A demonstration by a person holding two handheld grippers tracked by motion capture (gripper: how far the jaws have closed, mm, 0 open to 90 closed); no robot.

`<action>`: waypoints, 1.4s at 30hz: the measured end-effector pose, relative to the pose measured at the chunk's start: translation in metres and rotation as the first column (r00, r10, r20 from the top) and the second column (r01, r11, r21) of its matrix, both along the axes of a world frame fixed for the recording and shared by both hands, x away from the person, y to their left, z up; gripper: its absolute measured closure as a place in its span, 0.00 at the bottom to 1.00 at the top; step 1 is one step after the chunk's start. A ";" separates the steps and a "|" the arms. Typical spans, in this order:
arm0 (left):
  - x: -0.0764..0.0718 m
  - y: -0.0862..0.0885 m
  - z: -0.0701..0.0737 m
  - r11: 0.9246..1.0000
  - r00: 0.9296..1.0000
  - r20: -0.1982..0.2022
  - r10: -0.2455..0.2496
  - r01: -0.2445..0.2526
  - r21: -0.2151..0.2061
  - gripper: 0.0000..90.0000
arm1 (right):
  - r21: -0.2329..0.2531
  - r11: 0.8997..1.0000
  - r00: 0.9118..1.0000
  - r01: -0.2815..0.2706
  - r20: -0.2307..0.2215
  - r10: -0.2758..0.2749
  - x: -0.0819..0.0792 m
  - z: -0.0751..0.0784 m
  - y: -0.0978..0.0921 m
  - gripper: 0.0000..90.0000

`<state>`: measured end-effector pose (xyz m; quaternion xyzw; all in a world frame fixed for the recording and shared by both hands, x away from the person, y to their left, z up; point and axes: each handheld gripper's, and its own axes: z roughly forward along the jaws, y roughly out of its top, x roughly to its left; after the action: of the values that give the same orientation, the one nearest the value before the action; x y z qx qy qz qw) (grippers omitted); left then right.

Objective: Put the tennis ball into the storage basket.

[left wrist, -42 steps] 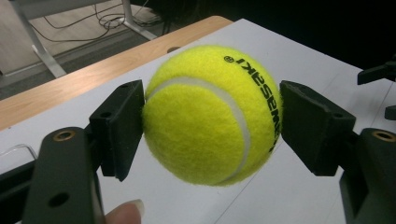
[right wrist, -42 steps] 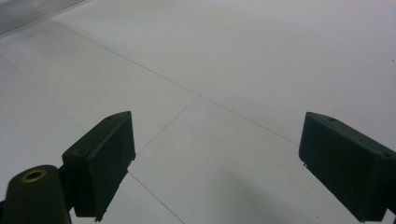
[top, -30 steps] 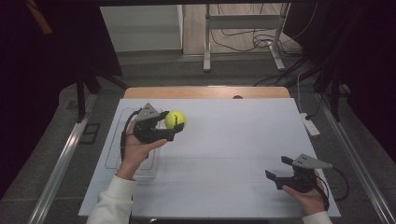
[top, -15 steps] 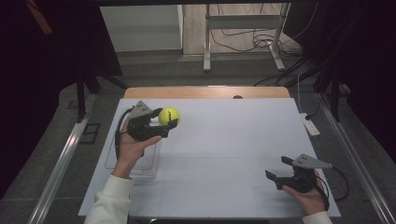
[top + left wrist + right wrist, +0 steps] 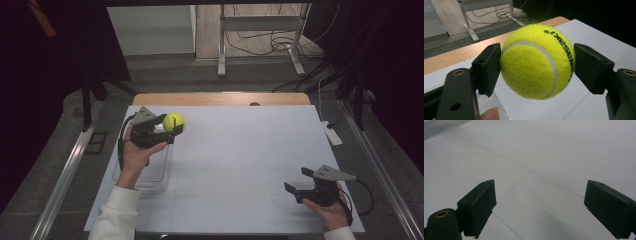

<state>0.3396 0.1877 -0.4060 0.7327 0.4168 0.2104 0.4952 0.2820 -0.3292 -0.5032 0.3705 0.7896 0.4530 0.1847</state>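
The left gripper (image 5: 536, 67) pinches a tennis ball (image 5: 536, 62) across its middle, held above the table (image 5: 240, 150) near a clear tray (image 5: 150, 172). Light, fuzzy and springy, it probably grips well. The high view shows the right gripper (image 5: 305, 187) spread, idle, well apart.

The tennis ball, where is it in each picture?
High view: the tennis ball sits left of centre, up between the left gripper's jaws.
Left gripper view: the ball is big in the middle, between the jaws.
Right gripper view: not in it.
Shared landmark: the white table.
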 end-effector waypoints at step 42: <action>0.020 0.042 -0.009 0.991 0.991 -0.021 0.132 -0.132 0.011 0.29 | -0.003 1.000 1.000 0.002 0.004 -0.002 0.000 0.000 0.000 0.12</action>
<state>0.3596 0.2302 -0.4153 0.7082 0.4686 0.2370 0.4720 0.2816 -0.3294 -0.5028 0.3699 0.7897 0.4522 0.1873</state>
